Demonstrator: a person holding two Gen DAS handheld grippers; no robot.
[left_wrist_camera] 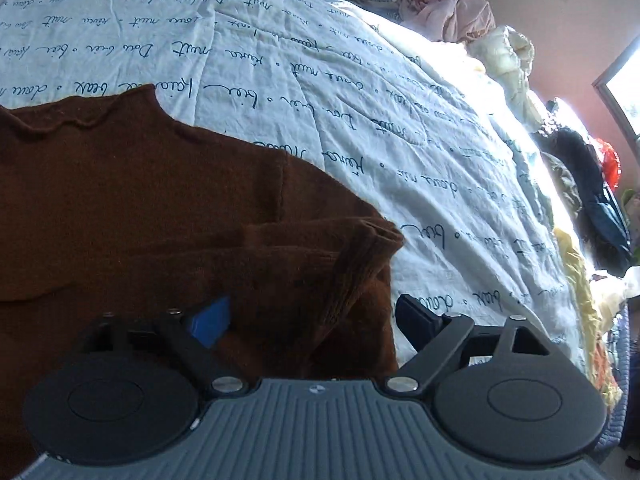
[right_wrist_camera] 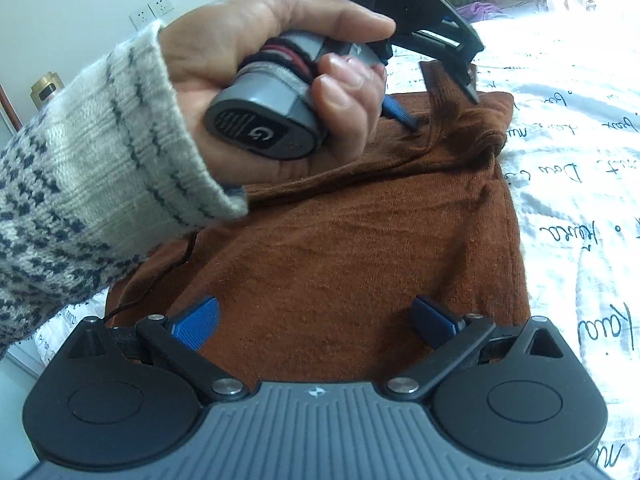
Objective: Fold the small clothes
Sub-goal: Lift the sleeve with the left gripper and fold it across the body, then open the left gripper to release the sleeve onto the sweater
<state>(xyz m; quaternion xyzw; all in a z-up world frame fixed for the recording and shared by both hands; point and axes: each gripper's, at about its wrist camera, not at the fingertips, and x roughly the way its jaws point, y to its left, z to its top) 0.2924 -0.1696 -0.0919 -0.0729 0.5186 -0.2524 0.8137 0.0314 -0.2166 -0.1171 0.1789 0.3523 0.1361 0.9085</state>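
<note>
- A rust-brown knitted sweater (right_wrist_camera: pixel 360 248) is lying flat on a white quilted bedcover printed with dark script lettering (left_wrist_camera: pixel 340 92); every position below is being given relative to this sweater
- One ribbed sleeve cuff of the sweater (left_wrist_camera: pixel 372 248) is lying folded inward across the body, close to the sweater's edge nearest the bare bedcover
- The left gripper (left_wrist_camera: pixel 316 316) is pointing steeply down at the sweater with its jaws standing wide; the cuff is lying between them, and no pad is pressing on it
- In the right wrist view the left gripper (right_wrist_camera: pixel 444 108) is showing its blue finger (right_wrist_camera: pixel 400 114) touching the knit beside the cuff
- A hand (right_wrist_camera: pixel 260 80) in a cream knitted sleeve with dark patterning (right_wrist_camera: pixel 80 184) is gripping the handle of the left gripper above the sweater's far half
- The right gripper (right_wrist_camera: pixel 316 320) is hovering over the sweater's near half, its jaws spread wide with only flat knit showing between the blue pads (right_wrist_camera: pixel 196 322); whether the pads are touching the knit cannot be told
- A thin black cable (right_wrist_camera: pixel 160 276) is trailing over the sweater's edge beneath the sleeve
- Crumpled pale pink and cream garments (left_wrist_camera: pixel 452 12) are lying well beyond the sweater, at the far side of the bedcover
- Dark and red clothing (left_wrist_camera: pixel 592 188) is lying heaped off the bedcover's edge, well apart from the sweater
</note>
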